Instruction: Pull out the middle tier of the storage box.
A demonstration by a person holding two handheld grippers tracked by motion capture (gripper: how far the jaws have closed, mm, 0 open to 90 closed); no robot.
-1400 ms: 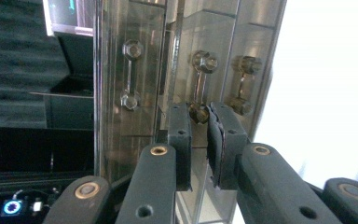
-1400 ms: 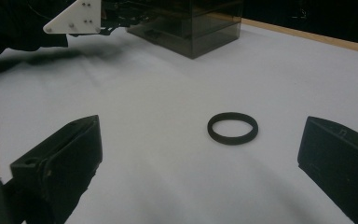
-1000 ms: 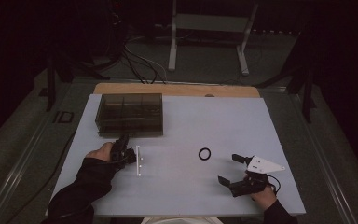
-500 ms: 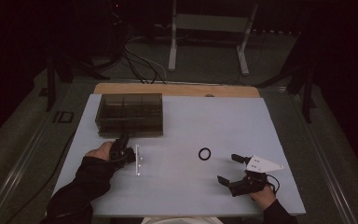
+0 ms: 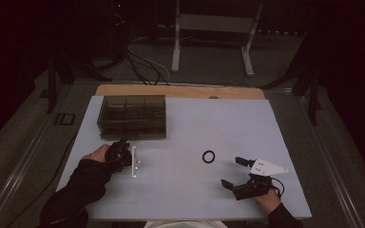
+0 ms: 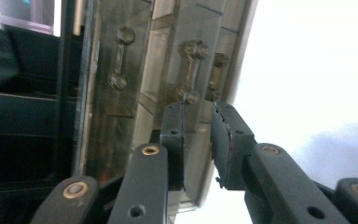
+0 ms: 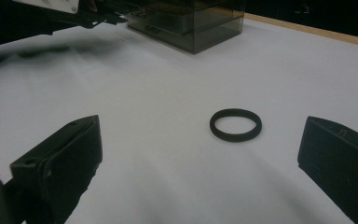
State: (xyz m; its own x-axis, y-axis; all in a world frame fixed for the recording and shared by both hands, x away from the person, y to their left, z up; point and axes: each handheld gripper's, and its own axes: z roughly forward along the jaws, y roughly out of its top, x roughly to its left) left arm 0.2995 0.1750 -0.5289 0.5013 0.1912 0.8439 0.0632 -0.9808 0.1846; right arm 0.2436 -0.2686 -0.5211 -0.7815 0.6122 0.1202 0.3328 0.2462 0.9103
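Seemingly between steps, both hands rest on the white worktop [image 5: 190, 123]. Left tongs [image 6: 198, 135], just in front of the smoky drawer box [image 5: 132, 115], have just been opening; a narrow gap shows between the pads and nothing is gripped, probably after release near the box. Right tongs [image 7: 200, 154] stand wide and empty, framing the black ring [image 7: 236, 124], which lies flat, well right of the box. Round, it has no long axis; its opening faces up, ready for a pinch across its rim.
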